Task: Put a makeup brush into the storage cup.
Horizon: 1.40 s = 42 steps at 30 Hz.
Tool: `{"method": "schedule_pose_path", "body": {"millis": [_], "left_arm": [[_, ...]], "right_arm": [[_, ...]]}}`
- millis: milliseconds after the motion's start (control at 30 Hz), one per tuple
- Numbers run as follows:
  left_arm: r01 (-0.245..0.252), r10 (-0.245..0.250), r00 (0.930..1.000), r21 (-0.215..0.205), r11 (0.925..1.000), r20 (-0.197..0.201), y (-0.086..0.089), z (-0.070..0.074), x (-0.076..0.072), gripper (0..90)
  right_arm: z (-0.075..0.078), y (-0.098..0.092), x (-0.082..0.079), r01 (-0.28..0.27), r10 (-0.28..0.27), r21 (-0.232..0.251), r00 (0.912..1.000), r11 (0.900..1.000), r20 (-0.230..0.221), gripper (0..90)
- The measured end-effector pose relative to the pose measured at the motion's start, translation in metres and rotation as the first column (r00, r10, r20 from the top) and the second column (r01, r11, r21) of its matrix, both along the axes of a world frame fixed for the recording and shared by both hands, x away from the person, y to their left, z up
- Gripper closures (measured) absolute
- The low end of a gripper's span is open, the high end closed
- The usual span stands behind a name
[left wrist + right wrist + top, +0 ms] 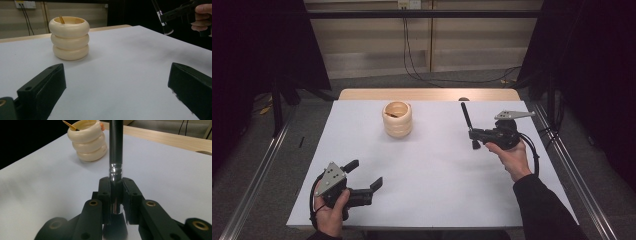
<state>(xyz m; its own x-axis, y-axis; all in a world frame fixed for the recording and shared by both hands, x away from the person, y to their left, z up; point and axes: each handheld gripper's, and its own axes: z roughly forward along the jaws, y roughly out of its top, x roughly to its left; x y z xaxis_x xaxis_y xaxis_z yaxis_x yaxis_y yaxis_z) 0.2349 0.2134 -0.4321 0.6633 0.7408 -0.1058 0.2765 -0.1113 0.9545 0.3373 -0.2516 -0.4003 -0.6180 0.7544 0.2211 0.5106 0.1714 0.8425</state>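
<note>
We are working at a white worktop [432, 170] in a dim room, with pale wall panels and trailing cables beyond its far edge. In the high view, the cream ringed holder [397, 119] is standing toward the far middle of the worktop, and our right claw [473, 133] is hovering well to its right, gripping a black makeup brush [468, 120] whose handle is pointing away from us. Our left claw [364, 175] is waiting near the front left corner, its jaws spread wide with nothing between them. In the left gripper view, the holder [70, 37] is sitting ahead with a thin wooden stick [61, 19] leaning inside it, and the brush [162, 18] is hanging above the worktop at upper right, bristle end down. In the right gripper view, the right claw [116, 195] is clamping tight on the brush [115, 150] at its silver ferrule, the handle running up past the holder [88, 141], which is lying well ahead and to the left. We judge the step in hand to be carrying the brush to the holder: to do it well, we should be keeping the grip firm, bringing the brush upright over the opening, steering clear of the stick, and lowering before letting go.
</note>
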Motion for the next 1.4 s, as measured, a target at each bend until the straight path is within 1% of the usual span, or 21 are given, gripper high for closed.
{"method": "schedule_pose_path", "body": {"millis": [33, 133, 200, 300, 400, 467, 533, 600, 667, 800, 933, 967, 1000, 1033, 1133, 1400], "left_arm": [[0.001, -0.001, 1.0, 0.0, 1.0, -0.002, 0.0, 0.0, 0.0, 1.4], [0.003, -0.003, 1.0, 0.003, 1.0, -0.002, 0.0, 0.0, 0.0, 1.4], [0.001, -0.001, 1.0, -0.001, 1.0, -0.002, 0.0, 0.0, 0.0, 1.4], [0.001, -0.001, 1.0, -0.003, 1.0, -0.002, 0.0, 0.0, 0.0, 1.4], [-0.001, 0.001, 1.0, -0.003, 1.0, -0.001, 0.0, 0.0, 0.0, 1.4], [0.005, -0.005, 1.0, -0.005, 1.0, -0.002, 0.0, 0.0, 0.0, 1.4], [0.007, -0.007, 1.0, -0.007, 1.0, -0.004, 0.0, 0.0, 0.0, 1.4], [0.008, -0.008, 1.0, -0.005, 1.0, -0.005, 0.001, 0.0, 0.0, 1.4], [0.008, -0.008, 1.0, -0.004, 1.0, -0.003, 0.001, 0.0, 0.001, 1.4], [0.011, -0.011, 0.9999, -0.007, 0.9999, -0.004, 0.001, 0.0, 0.001, 1.4], [0.009, -0.009, 0.9999, -0.005, 0.9999, -0.004, 0.002, 0.0, 0.001, 1.4], [0.011, -0.011, 0.9999, -0.01, 0.9999, -0.008, 0.002, -0.001, 0.001, 1.4], [0.003, -0.003, 1.0, -0.009, 1.0, -0.007, 0.001, -0.001, 0.001, 1.4], [0.007, -0.007, 1.0, -0.01, 0.9999, -0.006, 0.002, 0.0, 0.001, 1.4], [0.009, -0.009, 1.0, -0.003, 1.0, -0.003, 0.002, 0.0, 0.001, 1.4], [0.01, -0.01, 0.9999, -0.01, 0.9999, -0.003, 0.002, 0.0, 0.0, 1.4]], "right_arm": [[0.001, 0.0, -0.001, 0.0, 0.0, 0.003, 1.0, 1.0, 0.008, 78.0], [0.002, -0.002, -0.003, 0.008, -0.009, 0.034, 0.9994, 0.999, 0.033, 78.0], [0.003, -0.003, -0.004, 0.008, -0.01, 0.037, 0.9989, 0.999, 0.045, 78.0], [0.005, -0.004, -0.006, 0.009, -0.013, 0.056, 0.9976, 0.998, 0.067, 78.0], [0.007, -0.006, -0.008, 0.011, -0.017, 0.078, 0.9964, 0.997, 0.083, 78.0], [0.008, -0.008, -0.008, 0.006, -0.014, 0.085, 0.996, 0.996, 0.089, 78.0], [0.007, -0.01, -0.009, 0.005, -0.013, 0.09, 0.9961, 0.996, 0.087, 78.0], [0.007, -0.011, -0.011, 0.005, -0.012, 0.08, 0.9963, 0.997, 0.085, 78.0], [0.005, -0.013, -0.013, 0.003, -0.012, 0.093, 0.9961, 0.996, 0.087, 78.0], [0.001, -0.016, -0.018, -0.009, 0.001, 0.095, 0.9968, 0.995, 0.08, 78.0], [0.001, -0.018, -0.022, -0.036, 0.027, 0.103, 0.9954, 0.994, 0.092, 78.0], [0.001, -0.018, -0.023, -0.042, 0.032, 0.104, 0.9949, 0.994, 0.096, 78.0], [0.001, -0.018, -0.025, -0.042, 0.032, 0.105, 0.9954, 0.994, 0.09, 78.0], [0.001, -0.019, -0.026, -0.047, 0.037, 0.104, 0.995, 0.993, 0.093, 78.0], [0.001, -0.017, -0.027, -0.062, 0.053, 0.102, 0.9943, 0.993, 0.093, 78.0], [0.004, -0.005, -0.035, -0.105, 0.096, 0.088, 0.9907, 0.991, 0.096, 78.0]]}}
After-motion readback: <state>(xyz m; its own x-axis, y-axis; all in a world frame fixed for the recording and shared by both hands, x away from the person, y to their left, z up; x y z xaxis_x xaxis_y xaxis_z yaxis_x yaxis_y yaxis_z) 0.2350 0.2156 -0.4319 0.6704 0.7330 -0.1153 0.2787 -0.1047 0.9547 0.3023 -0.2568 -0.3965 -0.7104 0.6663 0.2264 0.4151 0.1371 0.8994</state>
